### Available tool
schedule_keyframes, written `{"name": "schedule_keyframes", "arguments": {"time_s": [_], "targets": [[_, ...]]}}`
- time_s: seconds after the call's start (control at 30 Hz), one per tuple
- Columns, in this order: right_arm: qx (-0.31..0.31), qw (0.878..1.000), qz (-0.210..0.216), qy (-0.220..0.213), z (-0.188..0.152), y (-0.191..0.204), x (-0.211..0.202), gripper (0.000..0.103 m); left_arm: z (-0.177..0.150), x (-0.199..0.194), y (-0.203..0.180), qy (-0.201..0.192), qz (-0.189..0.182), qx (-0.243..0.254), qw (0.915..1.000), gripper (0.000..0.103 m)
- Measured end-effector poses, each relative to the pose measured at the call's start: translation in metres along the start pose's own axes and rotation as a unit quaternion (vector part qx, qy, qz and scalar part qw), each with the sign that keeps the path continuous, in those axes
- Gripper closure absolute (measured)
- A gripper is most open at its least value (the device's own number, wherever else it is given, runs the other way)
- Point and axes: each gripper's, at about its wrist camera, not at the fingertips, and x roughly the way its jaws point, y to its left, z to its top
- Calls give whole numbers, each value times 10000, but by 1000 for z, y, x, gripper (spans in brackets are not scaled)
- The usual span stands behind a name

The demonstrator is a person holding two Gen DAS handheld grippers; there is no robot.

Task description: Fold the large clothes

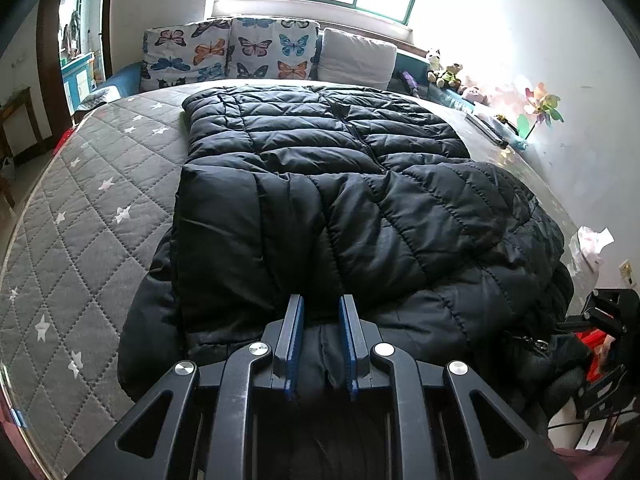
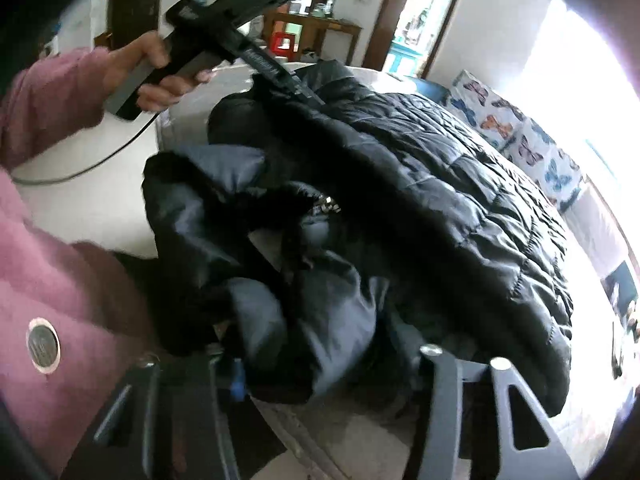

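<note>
A black quilted puffer jacket (image 1: pixel 320 184) lies spread on the bed, its near part folded over the body. My left gripper (image 1: pixel 322 312) is at the jacket's near edge, shut, with a pinch of black fabric between its blue pads (image 1: pixel 294 340). In the right wrist view a hand (image 2: pixel 148 68) holds that gripper over the jacket (image 2: pixel 440 184). My right gripper (image 2: pixel 320 364) is blurred. A thick bunch of the jacket's collar end fills its jaws and hides the fingertips, and one blue pad (image 2: pixel 238 380) presses against the fabric.
The grey star-quilted mattress (image 1: pixel 80 208) shows bare to the left of the jacket. Butterfly pillows (image 1: pixel 228 52) and a white pillow (image 1: pixel 356 56) line the headboard. Stuffed toys (image 1: pixel 444 70) and a pinwheel (image 1: pixel 540 106) stand by the right wall. A pink sleeve (image 2: pixel 48 260) fills the left.
</note>
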Motion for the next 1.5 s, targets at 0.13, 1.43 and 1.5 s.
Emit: {"name": "schedule_keyframes", "arguments": {"time_s": [0.13, 1.43, 1.5], "targets": [[487, 9988, 72, -73, 6, -15, -7, 66, 1, -1, 0, 31, -41, 41, 10000, 82], [2942, 9534, 358, 575, 94, -290, 5, 38, 199, -23, 102, 228, 277, -453, 9983, 16], [3195, 9444, 248, 733, 92, -322, 38, 38, 217, -1, 124, 281, 209, -718, 9968, 16]]}}
